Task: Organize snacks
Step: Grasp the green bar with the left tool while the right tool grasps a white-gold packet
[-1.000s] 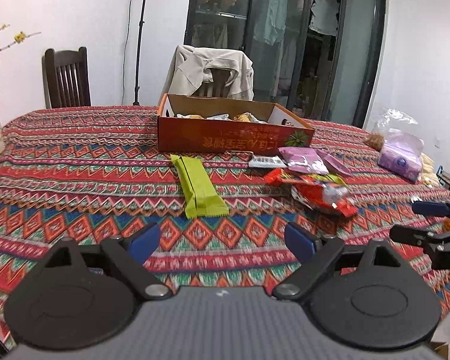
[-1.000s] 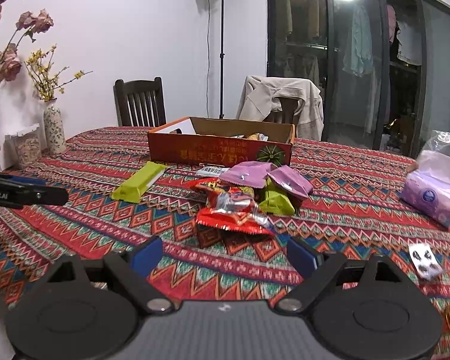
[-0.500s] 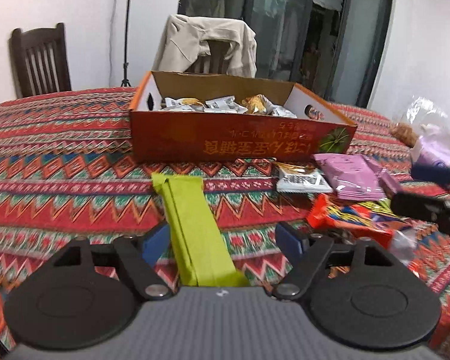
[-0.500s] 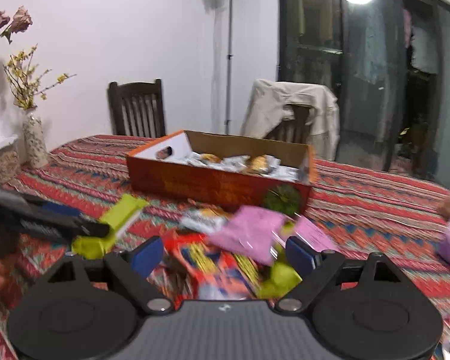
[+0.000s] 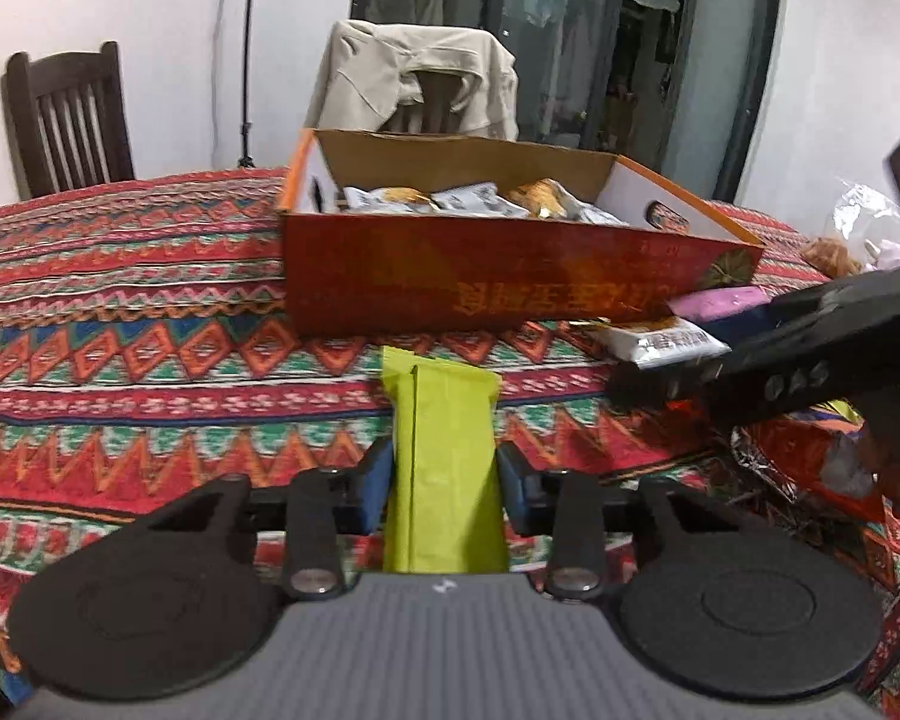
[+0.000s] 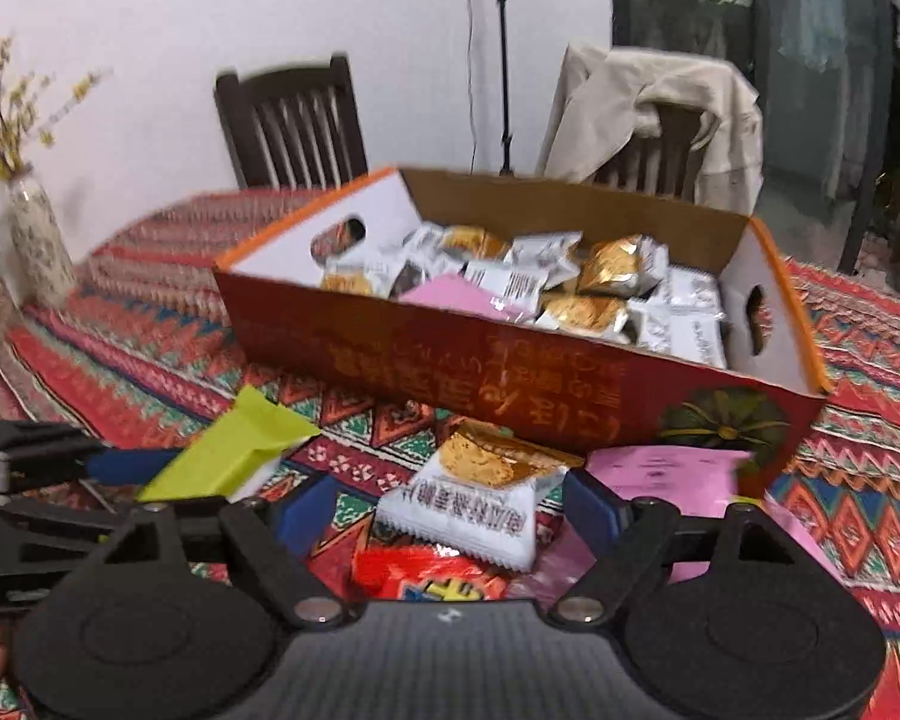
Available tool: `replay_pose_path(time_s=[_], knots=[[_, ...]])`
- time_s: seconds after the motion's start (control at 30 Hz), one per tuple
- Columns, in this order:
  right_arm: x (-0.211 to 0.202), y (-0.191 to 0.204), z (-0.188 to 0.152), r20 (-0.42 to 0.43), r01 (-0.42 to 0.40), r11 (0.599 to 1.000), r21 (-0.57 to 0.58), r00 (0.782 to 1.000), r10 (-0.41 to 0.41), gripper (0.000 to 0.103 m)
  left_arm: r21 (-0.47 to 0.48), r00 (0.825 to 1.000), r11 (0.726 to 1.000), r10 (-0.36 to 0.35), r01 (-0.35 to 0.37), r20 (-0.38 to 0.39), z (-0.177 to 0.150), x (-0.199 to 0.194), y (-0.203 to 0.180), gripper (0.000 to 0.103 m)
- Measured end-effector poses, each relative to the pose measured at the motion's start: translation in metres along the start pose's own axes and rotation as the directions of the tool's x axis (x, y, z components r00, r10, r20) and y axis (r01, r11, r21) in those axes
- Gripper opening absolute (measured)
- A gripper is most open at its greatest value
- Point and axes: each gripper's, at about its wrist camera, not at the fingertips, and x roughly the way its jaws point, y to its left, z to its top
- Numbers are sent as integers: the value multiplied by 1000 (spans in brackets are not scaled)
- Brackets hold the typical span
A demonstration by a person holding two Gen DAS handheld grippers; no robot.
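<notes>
1. An orange cardboard box (image 6: pixel 510 372) stands open on the counter (image 5: pixel 120 324), which wears a red zigzag-patterned cloth. In the right wrist view the box fills the 12 o'clock area.
2. Inside the box lie many small white-and-gold snack packets (image 6: pixel 618 267), loosely piled, and one flat pink packet (image 6: pixel 462 294) against the near wall. Each end wall has an oval hand hole.
3. The left tongs (image 5: pixel 444 474) have just been closing, and their blue pads now press both long edges of a lime-green snack bar (image 5: pixel 444 438). The bar points toward the box at 12 o'clock, its far end short of the box's near wall.
4. The right tongs (image 6: pixel 444 510) stand released, jaws wide and narrowing a little, with a white snack packet (image 6: pixel 480 504) lying on the cloth between them; the pads are not touching it.
5. A red snack bag (image 6: pixel 426 576) lies at 6 o'clock of that white packet, partly under it.
6. A pink packet (image 6: pixel 666 474) lies at 3 o'clock of the white one, just beside the box's near corner.
7. In the right wrist view the lime-green bar shows at 9 o'clock, its far end lifted.
8. Two dark wooden chairs (image 6: pixel 294 120) stand behind the counter, one draped with a beige jacket (image 5: pixel 420 78). A vase (image 6: pixel 36 246) stands at the far left.
</notes>
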Motion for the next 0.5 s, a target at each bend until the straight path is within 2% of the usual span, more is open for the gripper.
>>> replay_pose_path(time_s=[0.07,0.1,0.17,0.3,0.5], knots=[[16,2,4,-79,-25,999,-20,997,23,82,-11,1000,1000,15,-15,7,1,-4,6,36],[21,4,7,-101,-15,999,-44,995,10,82,-18,1000,1000,16,-16,9,3,-5,9,36],[25,7,13,-126,-5,998,-70,992,-4,83,-39,1000,999,18,-18,15,4,-7,14,36],[36,0,26,-189,-31,998,-51,982,21,83,-56,999,998,15,-13,28,6,-11,17,36],[47,-10,36,-194,-52,997,60,979,63,90,-44,998,999,16,-14,59,6,-19,14,30]])
